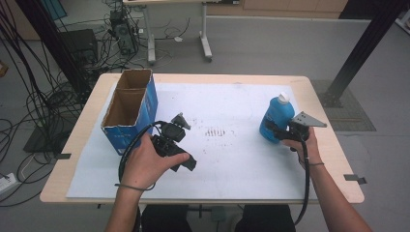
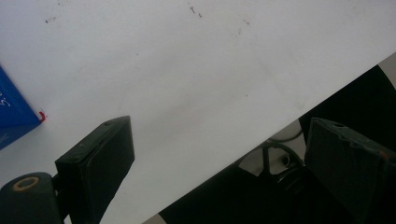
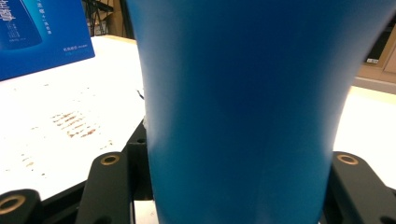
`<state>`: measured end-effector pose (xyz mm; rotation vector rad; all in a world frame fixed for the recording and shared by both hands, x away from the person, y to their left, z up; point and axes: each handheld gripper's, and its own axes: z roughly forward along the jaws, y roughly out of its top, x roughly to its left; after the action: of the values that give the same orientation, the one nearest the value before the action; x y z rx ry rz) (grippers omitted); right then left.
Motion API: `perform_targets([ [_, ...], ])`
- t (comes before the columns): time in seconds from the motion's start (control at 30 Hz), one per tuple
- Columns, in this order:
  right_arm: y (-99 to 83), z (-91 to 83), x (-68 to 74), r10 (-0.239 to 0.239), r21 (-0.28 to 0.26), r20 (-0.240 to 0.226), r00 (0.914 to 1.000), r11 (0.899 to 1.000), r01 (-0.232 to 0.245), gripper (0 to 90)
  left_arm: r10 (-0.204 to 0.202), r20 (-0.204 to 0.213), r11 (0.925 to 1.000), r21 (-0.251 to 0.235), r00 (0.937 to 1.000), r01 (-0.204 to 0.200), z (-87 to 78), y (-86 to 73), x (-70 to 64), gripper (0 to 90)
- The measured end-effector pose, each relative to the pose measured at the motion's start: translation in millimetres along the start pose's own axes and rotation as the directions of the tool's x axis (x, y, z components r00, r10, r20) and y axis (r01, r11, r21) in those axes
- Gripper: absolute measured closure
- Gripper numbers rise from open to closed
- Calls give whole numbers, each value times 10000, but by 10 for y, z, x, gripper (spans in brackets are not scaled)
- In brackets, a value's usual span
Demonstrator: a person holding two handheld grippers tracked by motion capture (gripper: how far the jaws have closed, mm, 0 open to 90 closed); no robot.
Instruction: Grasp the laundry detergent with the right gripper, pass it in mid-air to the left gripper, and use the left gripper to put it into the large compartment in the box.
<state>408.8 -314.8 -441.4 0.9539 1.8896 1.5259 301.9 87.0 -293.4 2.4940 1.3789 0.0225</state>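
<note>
A blue bottle [image 1: 275, 116] with a white cap stands near upright at the right of the white sheet. My right gripper [image 1: 280, 131] is shut on its lower body, and in the right gripper view the bottle [image 3: 243, 102] sits tight between the two black jaws. An open-topped blue cardboard box [image 1: 129, 110] stands at the left of the table. Beside it a hand holds my left gripper [image 1: 186, 162], pointing down at the sheet. Its jaws are wide apart in the left gripper view [image 2: 219, 126] with nothing between them, and the box corner [image 2: 14, 116] shows at the left.
A white paper sheet [image 1: 232, 164] covers most of the wooden table [image 1: 333, 145], with brown smudges [image 1: 215, 131] in its middle. Cables and a computer case [image 1: 121, 29] lie on the floor behind, beside another table's legs [image 1: 205, 38]. A black post [image 1: 362, 48] rises at the right.
</note>
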Motion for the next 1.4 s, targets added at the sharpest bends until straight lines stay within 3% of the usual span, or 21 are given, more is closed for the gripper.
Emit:
perform_targets([
  [1.4,-4,2,-10,18,-38,-54,10000,10000,-18,428,28,-102,10000,28,9999,-28,-7,25,20,88],
])
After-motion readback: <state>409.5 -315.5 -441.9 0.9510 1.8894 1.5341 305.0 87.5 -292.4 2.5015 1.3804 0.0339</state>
